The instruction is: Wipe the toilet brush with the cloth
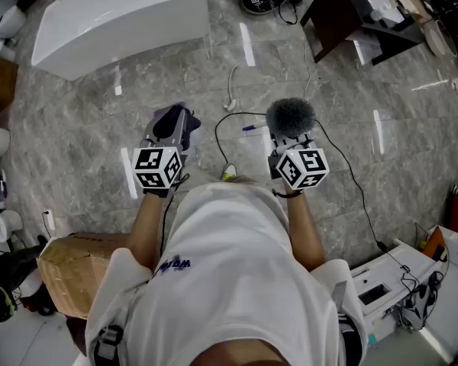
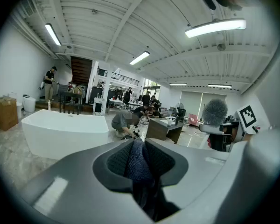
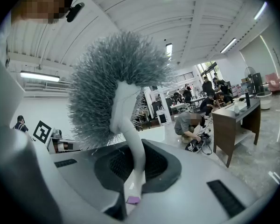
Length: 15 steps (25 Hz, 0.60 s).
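The toilet brush has a round grey bristle head point(image 1: 290, 117) on a white neck point(image 3: 130, 134). My right gripper point(image 1: 288, 145) is shut on that neck, and the bristles point(image 3: 116, 85) stand up above the jaws. A dark blue-purple cloth point(image 1: 172, 124) is bunched in my left gripper point(image 1: 170, 132), which is shut on it; the cloth point(image 2: 136, 161) fills the gap between the jaws. In the left gripper view the brush head point(image 2: 215, 111) shows off to the right, apart from the cloth. Both grippers are held at chest height, side by side.
A white bathtub point(image 1: 118, 17) stands on the grey tiled floor at the back left. A dark wooden desk point(image 1: 359, 14) is at the back right. Cables point(image 1: 229, 139) trail on the floor below the grippers. A cardboard box point(image 1: 72, 273) sits near left. People work in the background.
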Motion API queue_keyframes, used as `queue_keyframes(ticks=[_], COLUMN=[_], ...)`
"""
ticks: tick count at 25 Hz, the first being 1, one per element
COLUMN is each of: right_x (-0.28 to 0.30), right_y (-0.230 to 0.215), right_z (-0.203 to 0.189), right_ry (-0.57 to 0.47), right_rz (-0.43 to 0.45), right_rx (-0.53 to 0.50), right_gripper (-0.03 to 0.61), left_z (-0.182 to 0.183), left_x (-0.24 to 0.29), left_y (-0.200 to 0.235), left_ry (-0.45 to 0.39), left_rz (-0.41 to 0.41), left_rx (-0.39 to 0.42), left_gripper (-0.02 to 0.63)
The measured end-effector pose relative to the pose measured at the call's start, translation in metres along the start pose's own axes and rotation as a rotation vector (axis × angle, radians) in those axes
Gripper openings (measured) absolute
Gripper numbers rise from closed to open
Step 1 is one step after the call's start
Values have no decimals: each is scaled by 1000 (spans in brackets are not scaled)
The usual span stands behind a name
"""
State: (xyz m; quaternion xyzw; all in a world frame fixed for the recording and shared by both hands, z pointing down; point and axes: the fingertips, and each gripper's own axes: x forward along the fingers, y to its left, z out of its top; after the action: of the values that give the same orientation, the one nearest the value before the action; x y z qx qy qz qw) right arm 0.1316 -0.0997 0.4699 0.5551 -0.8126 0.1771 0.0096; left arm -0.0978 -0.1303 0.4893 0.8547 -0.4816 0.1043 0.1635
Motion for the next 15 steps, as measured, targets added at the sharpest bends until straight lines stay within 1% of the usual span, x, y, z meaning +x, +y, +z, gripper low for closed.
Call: queue_keyframes(ticks=[3, 7, 11, 15], right_x=[0, -1, 11, 17], right_y=[-1, -3, 0, 5], right_z=[6, 9, 7, 9], right_ry=[-5, -31, -31, -25], right_rz=[7, 16, 18, 38], right_rx=[-15, 5, 10, 31], right_gripper=[20, 20, 20, 20], left_z=[1, 4, 5, 10], left_x=[-6, -19, -23, -14], left_y=[10, 6, 13, 4], left_ry=[-6, -51, -40, -42], left_rz=[27, -5, -8, -34], left_rx=[0, 16, 26, 32], left_gripper=[73, 74, 74, 77])
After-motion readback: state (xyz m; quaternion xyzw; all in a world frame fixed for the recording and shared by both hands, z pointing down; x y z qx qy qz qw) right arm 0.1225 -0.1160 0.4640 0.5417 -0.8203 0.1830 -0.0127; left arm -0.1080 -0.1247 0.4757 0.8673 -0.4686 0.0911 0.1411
